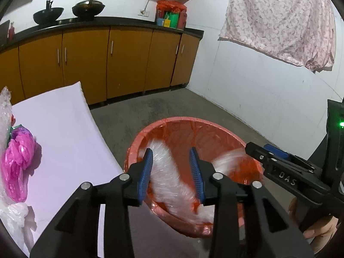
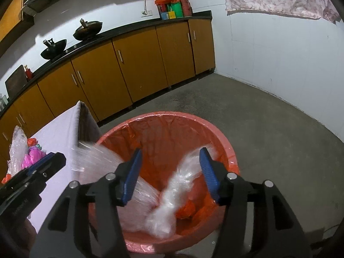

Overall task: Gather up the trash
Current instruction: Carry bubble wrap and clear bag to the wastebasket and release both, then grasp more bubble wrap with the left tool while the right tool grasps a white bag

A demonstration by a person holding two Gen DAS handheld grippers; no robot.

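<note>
Both grippers are held above the bin (image 2: 217, 137), which is lined with a red bag: the left gripper (image 1: 171, 167) and the right gripper (image 2: 171, 172) are each spread wide, with nothing clamped. A clear plastic sheet (image 2: 172, 200), blurred, is seen inside the bin, draped over its rim. "DAS" is read on the right gripper's side in the left view, while more trash (image 1: 18, 159) is left on the table (image 1: 64, 133).

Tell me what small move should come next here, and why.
Probably swing the left gripper back to the table for the pink bag. Both grippers are open over the red bin, the clear plastic wrap blurs as it drops inside, and more trash lies on the table.
</note>
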